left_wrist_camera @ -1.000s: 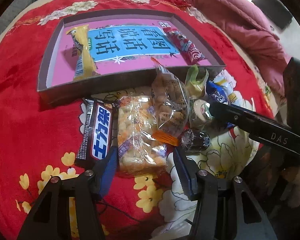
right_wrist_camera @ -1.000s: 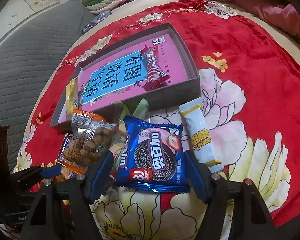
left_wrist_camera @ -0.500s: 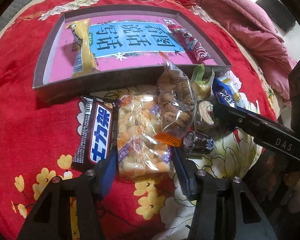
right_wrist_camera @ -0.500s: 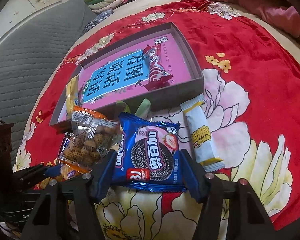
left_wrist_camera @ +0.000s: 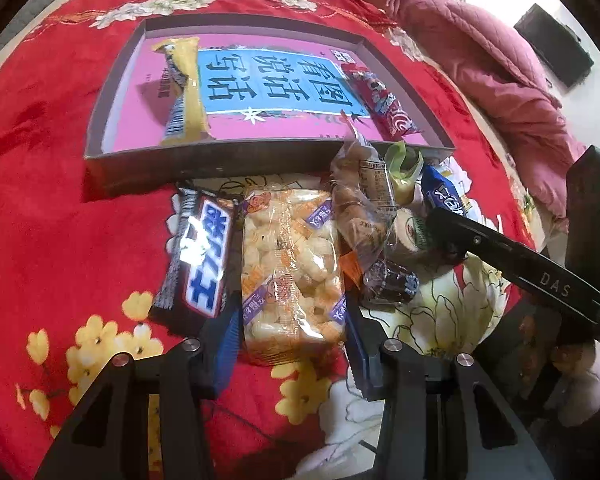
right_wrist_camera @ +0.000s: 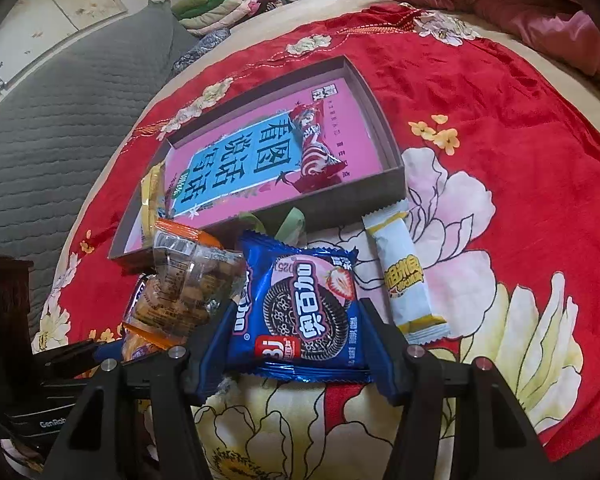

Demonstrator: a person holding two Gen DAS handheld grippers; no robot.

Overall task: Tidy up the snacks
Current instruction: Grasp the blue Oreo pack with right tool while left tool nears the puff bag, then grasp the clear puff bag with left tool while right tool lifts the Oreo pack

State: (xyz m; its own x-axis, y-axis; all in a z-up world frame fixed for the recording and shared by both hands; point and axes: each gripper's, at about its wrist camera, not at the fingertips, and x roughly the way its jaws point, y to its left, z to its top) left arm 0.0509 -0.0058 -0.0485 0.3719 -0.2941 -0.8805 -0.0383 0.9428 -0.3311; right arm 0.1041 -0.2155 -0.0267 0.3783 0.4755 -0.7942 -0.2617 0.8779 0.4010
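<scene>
A clear pack of pale puffed snacks (left_wrist_camera: 292, 272) lies on the red flowered blanket, between the fingers of my left gripper (left_wrist_camera: 292, 344). Its jaws are closing and the pads stand right at the pack's edges without squeezing it. My right gripper (right_wrist_camera: 294, 344) is shut on a blue cookie pack (right_wrist_camera: 300, 312), a pad pressed on each side. Behind both stands a shallow grey box (left_wrist_camera: 140, 168) with a pink and blue floor. Inside it lie a yellow bar (left_wrist_camera: 184, 92) and a red wrapped candy (left_wrist_camera: 380, 100).
A dark chocolate bar (left_wrist_camera: 200, 264) lies left of the puffed pack. A clear bag of brown bites (left_wrist_camera: 364, 208), a green wrapper (left_wrist_camera: 404, 160) and a small dark candy (left_wrist_camera: 388, 280) crowd its right. A white and yellow bar (right_wrist_camera: 404, 280) lies right of the cookies. Pink quilt (left_wrist_camera: 480, 40) at far right.
Both grippers' jaws have narrowed around their packs, the right one's now touching the cookie pack's sides. The left gripper has edged a little forward along the puffed pack.
</scene>
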